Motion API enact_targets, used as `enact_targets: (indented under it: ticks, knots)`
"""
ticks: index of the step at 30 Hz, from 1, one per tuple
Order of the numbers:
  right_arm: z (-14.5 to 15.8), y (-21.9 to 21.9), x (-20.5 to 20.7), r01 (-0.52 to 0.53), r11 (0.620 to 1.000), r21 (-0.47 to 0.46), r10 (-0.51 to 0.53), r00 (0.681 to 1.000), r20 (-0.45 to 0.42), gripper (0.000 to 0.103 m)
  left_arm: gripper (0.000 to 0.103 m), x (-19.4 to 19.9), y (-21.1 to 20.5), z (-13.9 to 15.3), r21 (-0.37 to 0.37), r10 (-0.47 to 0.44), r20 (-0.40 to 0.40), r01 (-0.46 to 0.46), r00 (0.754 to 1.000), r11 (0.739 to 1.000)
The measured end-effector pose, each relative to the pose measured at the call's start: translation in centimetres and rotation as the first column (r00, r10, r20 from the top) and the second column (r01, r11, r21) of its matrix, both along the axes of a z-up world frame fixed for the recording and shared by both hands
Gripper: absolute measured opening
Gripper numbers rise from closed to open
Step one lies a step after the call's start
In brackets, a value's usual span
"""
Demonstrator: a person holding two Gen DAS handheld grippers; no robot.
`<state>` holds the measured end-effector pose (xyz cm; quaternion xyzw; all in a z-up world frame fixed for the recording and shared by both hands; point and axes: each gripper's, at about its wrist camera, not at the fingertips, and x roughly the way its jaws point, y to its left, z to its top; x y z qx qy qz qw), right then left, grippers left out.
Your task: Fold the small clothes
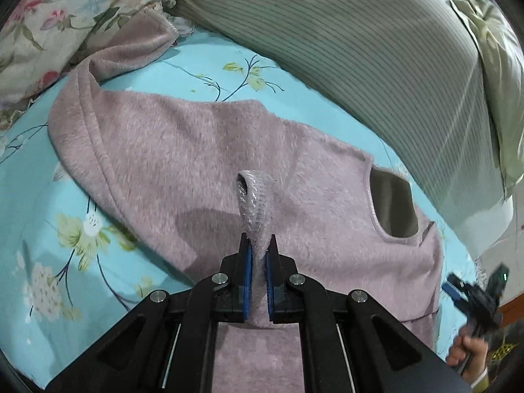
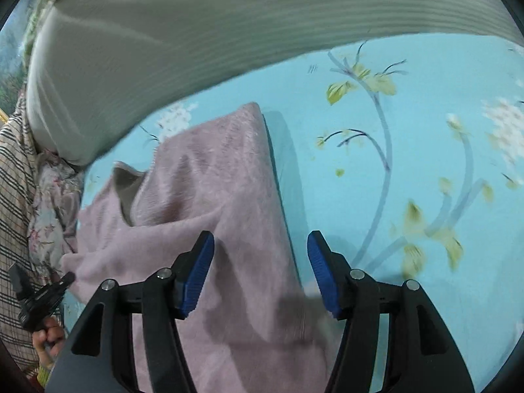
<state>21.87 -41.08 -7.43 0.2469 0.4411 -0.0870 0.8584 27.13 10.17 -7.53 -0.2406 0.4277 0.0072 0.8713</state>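
- Left gripper [image 1: 258, 245] is clamped tight on a sleeve cuff [image 1: 253, 196] of the pink fuzzy sweater [image 1: 183, 150]; the blue pads [image 1: 248, 271] pinch the fabric from both sides, and the ribbed cuff end loops up just past the fingertips.
- The sweater itself lies spread across the turquoise floral bedsheet [image 1: 42, 222], body flat, neck opening [image 1: 393, 206] gaping to the right in the left wrist view and showing a grey lining.
- The far sleeve [image 1: 131, 52] runs up to the top left, its end resting against a floral pillow [image 1: 39, 16].
- A grey striped duvet [image 1: 376, 49] is bunched along the far side of the bed, close beside the sweater's upper edge.
- Over to the right gripper [image 2: 260, 245]: jaws stand wide apart, blue pads [image 2: 196, 278] holding nothing, poised above the sweater [image 2: 229, 196], with its left finger over the fabric and its right finger over the sheet [image 2: 425, 131].
- From this side the sweater's edge runs between the two fingers, and a fold of it rises to a peak ahead; the picture is blurred here.
- The right gripper also shows at the lower right edge of the left wrist view, with the hand [image 1: 471, 350] gripping its handle.
- No boxes, baskets or other containers in view; the sweater sits straight on the bed.
- A plaid cloth [image 2: 16, 196] hangs at the left margin of the right wrist view.
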Motion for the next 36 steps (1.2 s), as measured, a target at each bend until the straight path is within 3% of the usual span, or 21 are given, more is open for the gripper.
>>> enact_targets:
  ticks: [2,3,4,5,8,11,14,19,23,26,29,32,33,34,35,36]
  knots:
    - [-0.7,-0.3,1.0,-0.017,1.0,0.015,0.017,1.0,0.0,0.054,0.006,-0.3,-0.2,0.1,-0.014,0.011,0.007,-0.011,1.0,1.0]
    - [-0.8,-0.4,1.4,-0.042,0.998,0.038,0.041,0.999,0.013,0.01,0.006,-0.4,-0.4,0.2,-0.033,0.01,0.012,-0.009,1.0,0.999]
    - [-0.6,-0.5,1.5,-0.053,0.997,0.061,0.053,0.999,0.011,0.008,0.006,-0.2,-0.7,0.5,-0.038,0.0,0.017,0.0,1.0,0.999]
    - [-0.1,-0.8,1.4,-0.042,0.997,0.06,0.041,0.999,0.019,0.007,0.006,-0.1,-1.3,0.8,-0.029,-0.022,0.022,0.023,1.0,0.999]
    - [2.9,-1.9,-1.0,0.004,0.998,0.06,-0.013,0.989,0.149,0.007,0.006,0.0,-2.8,2.8,-0.026,-0.095,0.091,0.097,0.991,0.995]
    - [3.0,-3.1,-2.5,0.055,0.998,0.04,-0.06,0.989,0.134,0.007,0.006,0.2,-3.7,3.6,-0.053,-0.145,0.136,0.153,0.98,0.987]
    - [0.7,-3.9,-2.4,0.069,0.996,0.047,-0.072,0.996,0.052,0.007,0.006,1.0,-4.0,1.7,-0.027,-0.142,0.078,0.144,0.987,0.989]
    - [0.6,-3.4,-1.8,0.074,0.997,0.001,-0.074,0.996,0.043,0.007,0.006,2.5,-4.0,-2.7,0.026,-0.143,-0.048,0.145,0.988,0.989]
    - [1.2,-3.3,-2.0,0.088,0.996,-0.022,-0.087,0.996,0.033,0.009,0.006,2.7,-4.8,-2.5,0.084,-0.171,-0.049,0.175,0.984,0.981]
    - [2.9,-2.3,-2.3,0.083,0.993,-0.082,-0.076,0.994,0.077,0.007,0.006,2.6,-5.0,-2.2,0.082,-0.183,-0.049,0.186,0.982,0.979]
    - [3.0,-2.8,-2.1,0.099,0.991,-0.087,-0.096,0.994,0.046,0.007,0.006,2.0,-5.1,-1.9,0.07,-0.191,-0.036,0.193,0.981,0.979]
    - [2.6,-2.6,-0.9,0.06,0.989,-0.138,-0.065,0.997,-0.029,0.011,0.006,2.3,-5.4,-2.5,0.084,-0.203,-0.07,0.209,0.977,0.974]
    - [2.8,-2.5,-0.7,0.055,0.988,-0.146,-0.061,0.998,-0.034,0.018,0.006,2.4,-5.5,-3.0,0.085,-0.207,-0.085,0.214,0.975,0.973]
    - [3.2,-2.3,-0.3,0.037,0.988,-0.152,-0.042,0.999,-0.027,0.027,0.007,2.6,-5.5,-3.3,0.076,-0.21,-0.1,0.218,0.973,0.973]
    - [3.6,-2.2,0.1,0.019,0.987,-0.16,-0.021,1.0,-0.014,0.054,0.008,2.6,-5.4,-3.4,0.06,-0.212,-0.104,0.219,0.972,0.974]
    - [4.0,-2.1,0.8,0.004,0.983,-0.182,-0.005,1.0,-0.003,0.07,0.009,2.7,-5.2,-3.3,0.046,-0.212,-0.104,0.218,0.972,0.975]
